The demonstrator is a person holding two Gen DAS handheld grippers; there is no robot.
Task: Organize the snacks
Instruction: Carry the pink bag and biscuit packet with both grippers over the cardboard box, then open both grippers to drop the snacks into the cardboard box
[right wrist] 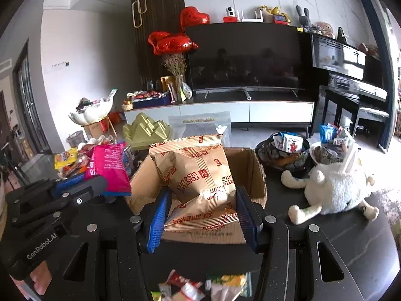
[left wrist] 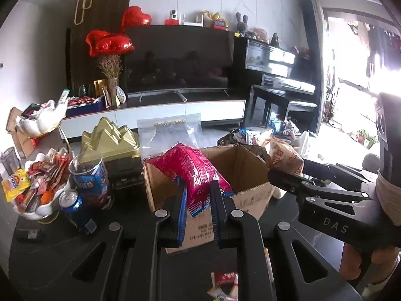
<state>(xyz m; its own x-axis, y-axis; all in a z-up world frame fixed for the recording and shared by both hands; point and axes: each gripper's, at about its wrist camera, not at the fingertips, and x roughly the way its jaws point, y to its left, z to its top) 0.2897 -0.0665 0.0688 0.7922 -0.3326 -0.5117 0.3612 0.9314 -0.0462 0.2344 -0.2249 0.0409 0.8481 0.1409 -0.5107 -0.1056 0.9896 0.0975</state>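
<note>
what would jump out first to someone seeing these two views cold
Two snack bags held up over an open cardboard box in the middle of the dark table: the left tongs pinch a bright pink bag, and the right tongs grip a tan biscuit bag. Next come the red heart balloons beside the big black television at the back, and the white plush toy lying on the table to the box's right.

Right tool (right wrist: 200, 215) grips biscuit bag (right wrist: 200, 173) above cardboard box (right wrist: 253, 173).
</note>
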